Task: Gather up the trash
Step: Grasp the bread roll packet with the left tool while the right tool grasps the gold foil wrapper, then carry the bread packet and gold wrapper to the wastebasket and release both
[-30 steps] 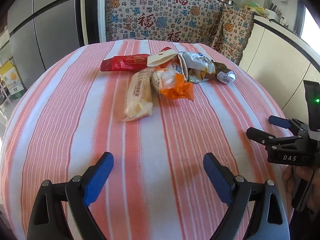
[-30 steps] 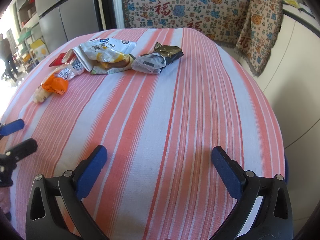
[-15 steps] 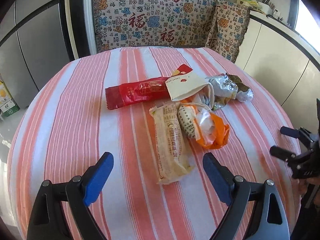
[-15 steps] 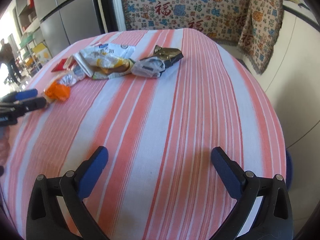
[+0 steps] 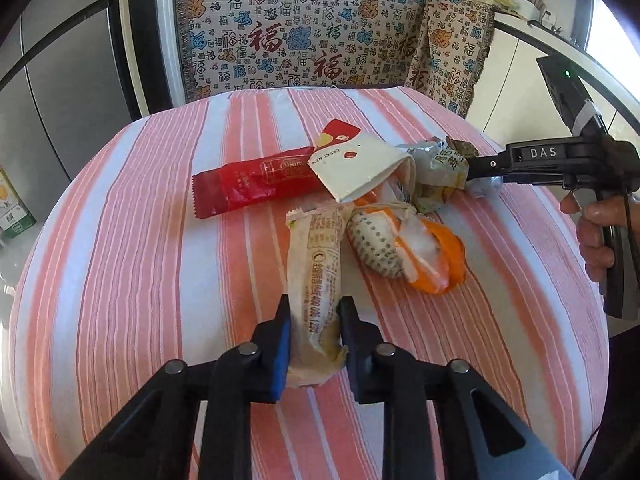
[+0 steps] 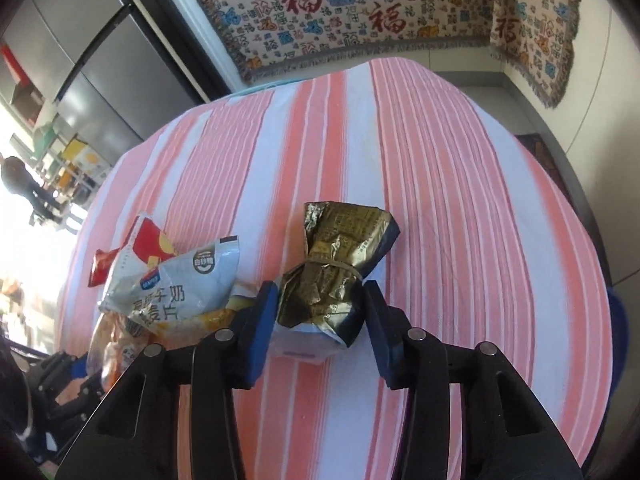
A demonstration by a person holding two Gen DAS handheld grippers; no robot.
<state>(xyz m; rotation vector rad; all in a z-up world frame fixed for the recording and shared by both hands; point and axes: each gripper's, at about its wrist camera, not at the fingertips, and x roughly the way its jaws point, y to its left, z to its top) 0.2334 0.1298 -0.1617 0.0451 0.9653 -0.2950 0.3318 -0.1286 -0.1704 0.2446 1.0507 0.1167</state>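
Big round bench in pink-and-white stripes, patterned blanket hanging behind it. The wrapper pile sits mid-bench. Left gripper is closing, fingers pinching the beige wrapper. Right gripper is closing, fingers squeezing the gold foil packet beside the pile.

Near cloth: the striped tablecloth lies bare left of the wrappers.
Far cloth: open stripes run behind the gold wrapper.
Middle: the wrapper heap crowds the centre.
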